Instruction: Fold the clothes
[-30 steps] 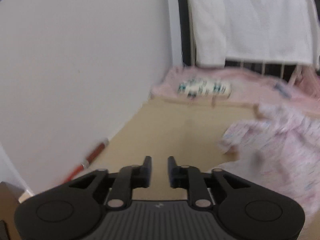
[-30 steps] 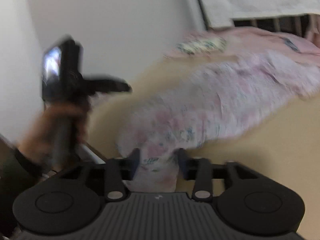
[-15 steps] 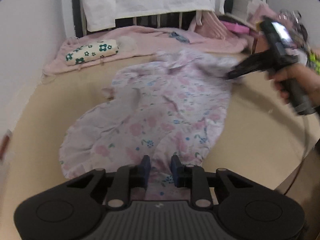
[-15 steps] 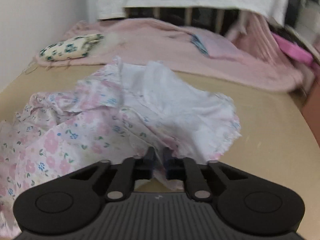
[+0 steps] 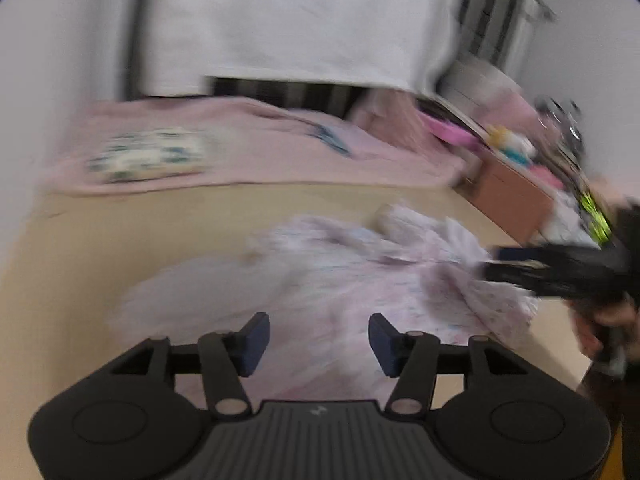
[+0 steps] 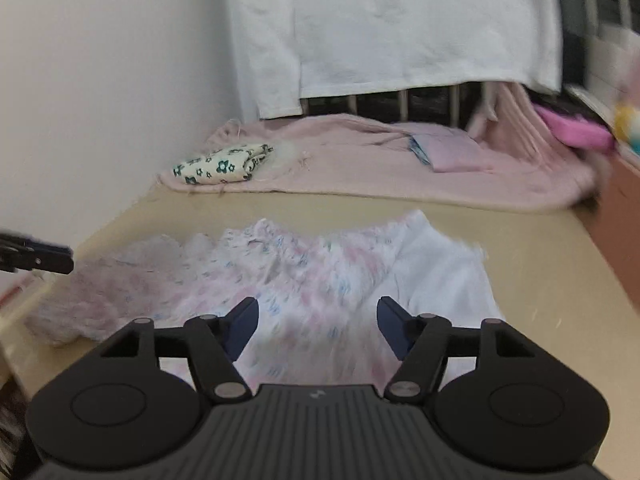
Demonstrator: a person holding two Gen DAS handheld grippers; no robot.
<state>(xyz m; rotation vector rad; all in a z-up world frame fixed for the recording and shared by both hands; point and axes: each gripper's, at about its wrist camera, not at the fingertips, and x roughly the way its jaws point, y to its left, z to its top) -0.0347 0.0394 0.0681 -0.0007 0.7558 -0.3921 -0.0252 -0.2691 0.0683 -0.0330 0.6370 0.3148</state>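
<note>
Floral garment (image 6: 304, 276), white lining perhaps only in right-wrist view.

One floral garment (image 6: 288, 280); one folded flower-print cloth (image 6: 224, 164); one pink blanket (image 6: 360, 160); one white towel (image 6: 400, 24); two grippers (image 6: 318, 326) (image 5: 318, 344).

The garment (image 6: 304, 276) lies on the table (image 6: 540, 256), before the blanket (image 6: 360, 168) bearing a folded cloth (image 6: 224, 164).

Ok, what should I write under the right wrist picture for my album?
Right gripper, fingers just opened, above a flowery pink garment on the tan table.
</note>
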